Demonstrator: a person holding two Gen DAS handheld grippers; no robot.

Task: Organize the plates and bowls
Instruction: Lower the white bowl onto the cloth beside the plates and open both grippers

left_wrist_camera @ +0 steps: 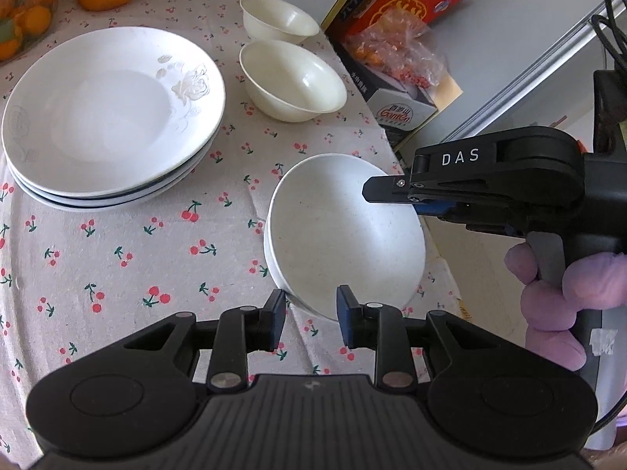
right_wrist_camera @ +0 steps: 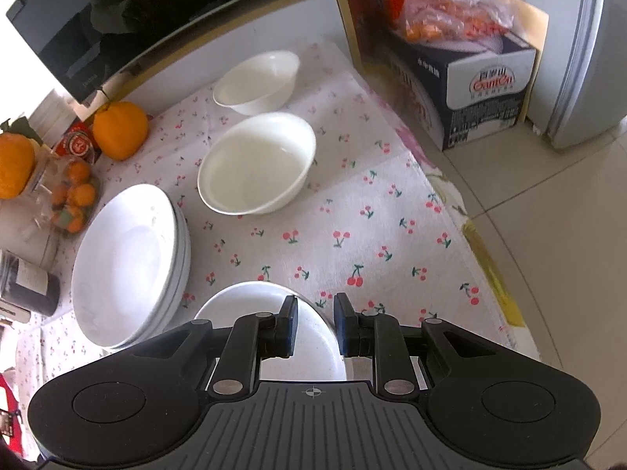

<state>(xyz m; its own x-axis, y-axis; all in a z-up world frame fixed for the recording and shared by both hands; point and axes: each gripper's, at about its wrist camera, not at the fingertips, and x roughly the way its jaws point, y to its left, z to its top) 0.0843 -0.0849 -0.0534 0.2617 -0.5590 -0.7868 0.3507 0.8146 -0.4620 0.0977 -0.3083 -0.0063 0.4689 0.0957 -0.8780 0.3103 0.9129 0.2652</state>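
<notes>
**Onlooker:** The bench wore a cherry-print cloth, and it stood crowded against a carton and a bag of snacks at its far corner. Fruit sat along the far edge.

**Friend:** And the crockery?

**Onlooker:** A stack of plates lay toward the left side. Two cream bowls stood apart near the far edge. The shallow white dish sat right at the bench's right edge, with floor beyond it.

**Friend:** What were the grippers doing?

**Onlooker:** The left hand-held gripper had its jaws parted only a little, straddling the dish's near rim. I could not tell whether its pads pressed on the rim. The right hand-held gripper was likewise narrowly parted, astride the dish's rim on its own side; its tip reached over the dish. Contact was unclear there too.

**Friend:** So what worried you?

**Onlooker:** To my mind, the edge. A thin glazed rim gives little purchase. If one side lifted sooner than the other, the dish could tilt and slide out. Being so near the edge, it might have gone to the tiles. A push instead of a pinch could also have dragged the cloth. And swinging it toward the plates risked clipping the nearer bowl.
</notes>
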